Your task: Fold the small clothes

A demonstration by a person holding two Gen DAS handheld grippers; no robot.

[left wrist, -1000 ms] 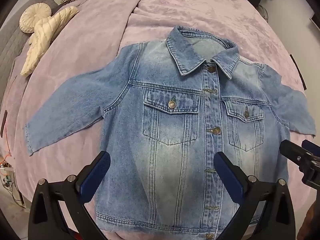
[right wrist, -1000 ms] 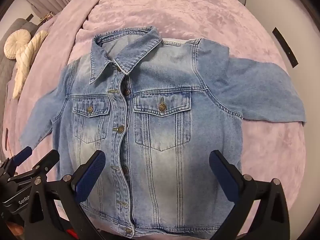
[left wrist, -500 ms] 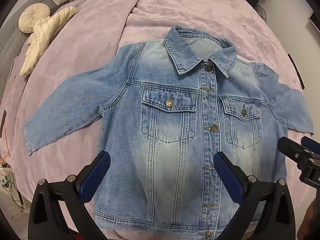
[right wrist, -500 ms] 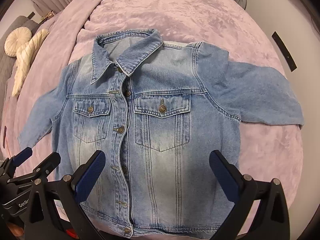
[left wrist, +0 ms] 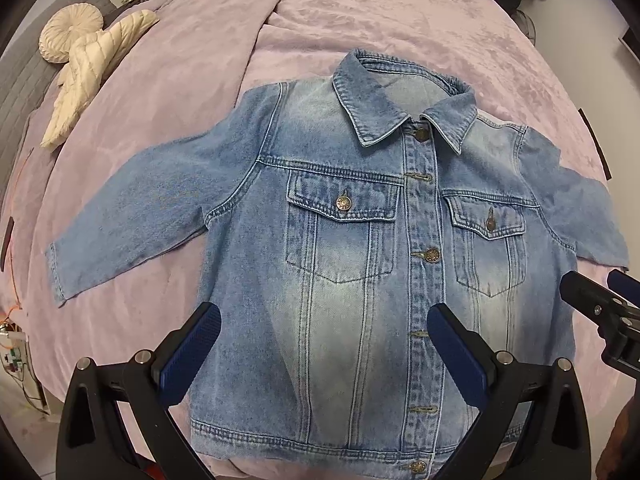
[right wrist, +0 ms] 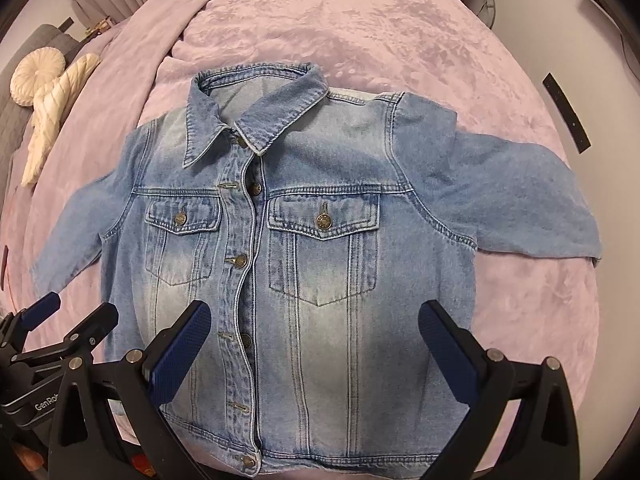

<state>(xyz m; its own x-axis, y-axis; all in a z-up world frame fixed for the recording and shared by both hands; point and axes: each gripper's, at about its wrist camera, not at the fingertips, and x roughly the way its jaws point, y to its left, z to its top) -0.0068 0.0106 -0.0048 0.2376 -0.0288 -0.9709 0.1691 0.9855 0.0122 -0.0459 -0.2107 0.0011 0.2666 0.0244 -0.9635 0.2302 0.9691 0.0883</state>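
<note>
Denim jacket (left wrist: 360,264) lay flat, front up and buttoned, collar toward the far edge of the bed, hem at the near edge, on a lilac velvet bedspread (left wrist: 360,12). Both sleeves spread outward. Left claw (left wrist: 320,348) released, pads wide apart above the hem, holding nothing. Right claw (right wrist: 316,344) likewise released and empty over the lower front. Partial lettering "GenRo" legible on the left claw's body in the right wrist view. Cream cushions (left wrist: 84,64) at the far left edge.
</note>
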